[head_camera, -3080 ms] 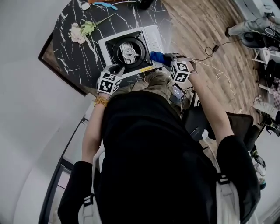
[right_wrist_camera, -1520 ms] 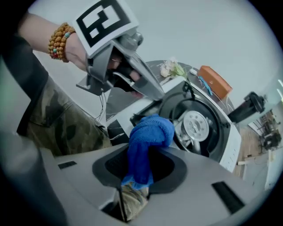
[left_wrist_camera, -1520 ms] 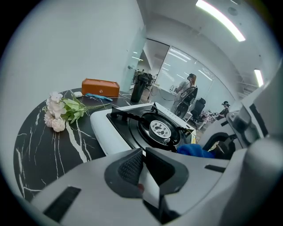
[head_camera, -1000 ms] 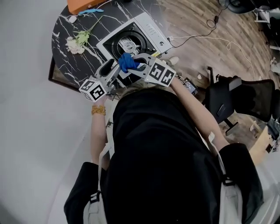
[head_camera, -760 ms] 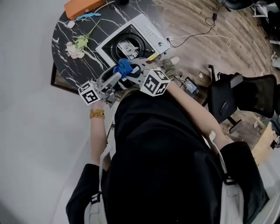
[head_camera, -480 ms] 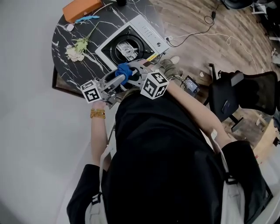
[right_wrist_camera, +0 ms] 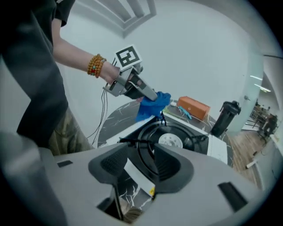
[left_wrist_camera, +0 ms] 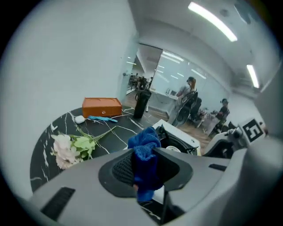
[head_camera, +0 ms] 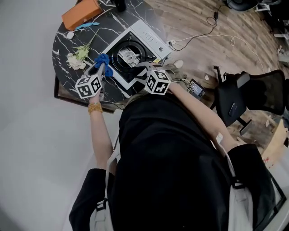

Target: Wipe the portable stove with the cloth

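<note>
Two tools: left gripper [left_wrist_camera: 146, 170] just clamped cloth [left_wrist_camera: 143, 145]; right gripper [right_wrist_camera: 140, 165] just opened (empty, near stove [right_wrist_camera: 171, 140]).

A portable stove [head_camera: 151, 38] sits on the right part of a round black marble table [head_camera: 63, 43], its front corner reaching the near edge. A flower [head_camera: 76, 57] lies by the left edge and an orange box [head_camera: 81, 13] at the far edge. The left gripper [head_camera: 100, 67], whose jaws have just been closing, holds a blue cloth [head_camera: 103, 59] over the table just left of the stove. The right gripper [head_camera: 143, 68], whose jaws have just been opening with nothing between them, hangs over the stove's near edge.
</note>
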`<state>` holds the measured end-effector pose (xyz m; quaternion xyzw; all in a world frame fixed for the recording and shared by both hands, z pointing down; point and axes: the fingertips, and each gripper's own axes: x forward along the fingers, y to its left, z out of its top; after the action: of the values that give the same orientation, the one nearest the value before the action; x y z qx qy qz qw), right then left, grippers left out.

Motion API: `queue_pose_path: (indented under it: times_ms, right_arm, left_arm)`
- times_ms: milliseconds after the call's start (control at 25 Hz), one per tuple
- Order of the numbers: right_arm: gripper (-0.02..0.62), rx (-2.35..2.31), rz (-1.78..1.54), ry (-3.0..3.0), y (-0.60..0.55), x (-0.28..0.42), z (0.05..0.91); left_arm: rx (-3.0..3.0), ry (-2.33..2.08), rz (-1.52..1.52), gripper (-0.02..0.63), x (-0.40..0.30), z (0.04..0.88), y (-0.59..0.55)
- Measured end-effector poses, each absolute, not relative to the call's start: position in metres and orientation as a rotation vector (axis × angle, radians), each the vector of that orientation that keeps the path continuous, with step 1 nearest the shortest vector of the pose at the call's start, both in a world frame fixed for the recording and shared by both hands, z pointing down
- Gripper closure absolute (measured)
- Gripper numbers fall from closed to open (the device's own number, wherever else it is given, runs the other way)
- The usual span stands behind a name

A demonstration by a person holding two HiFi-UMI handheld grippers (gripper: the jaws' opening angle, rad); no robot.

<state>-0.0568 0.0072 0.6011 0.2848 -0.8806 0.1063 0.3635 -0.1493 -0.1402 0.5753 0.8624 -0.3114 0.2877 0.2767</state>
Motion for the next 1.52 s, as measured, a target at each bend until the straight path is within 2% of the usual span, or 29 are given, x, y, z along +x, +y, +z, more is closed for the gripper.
queue_pose_path:
  times_ms: [200,560,840,1240,1520]
  right_arm:
    - [0.417,0.668,0.326,-2.21,0.02,-0.054,0.626]
    - [0.417,0.643,0.37,-2.141,0.022,-0.052,0.651]
    - [0.437,0.668,0.398,-2.142,0.021,-0.049,0.653]
    - [0.442,0.661,0.418,-2.157,0.014,-0.05,0.653]
    - [0.44,0.669,0.474,-2.153,0.011,-0.043,0.65]
  left_arm:
    - [2.35,-0.786,0.988,0.502,-0.131,0.621,-0.158]
    - [2.314,-0.836,1.061,0.512,-0.126,0.632,-0.149]
    - [2.332,-0.686,1.179,0.514,-0.115,0.636,-0.111]
    - [2.303,-0.424,1.2,0.514,-0.105,0.639,-0.035]
    - [2.278,-0.407,1.207,0.511,-0.118,0.634,-0.011]
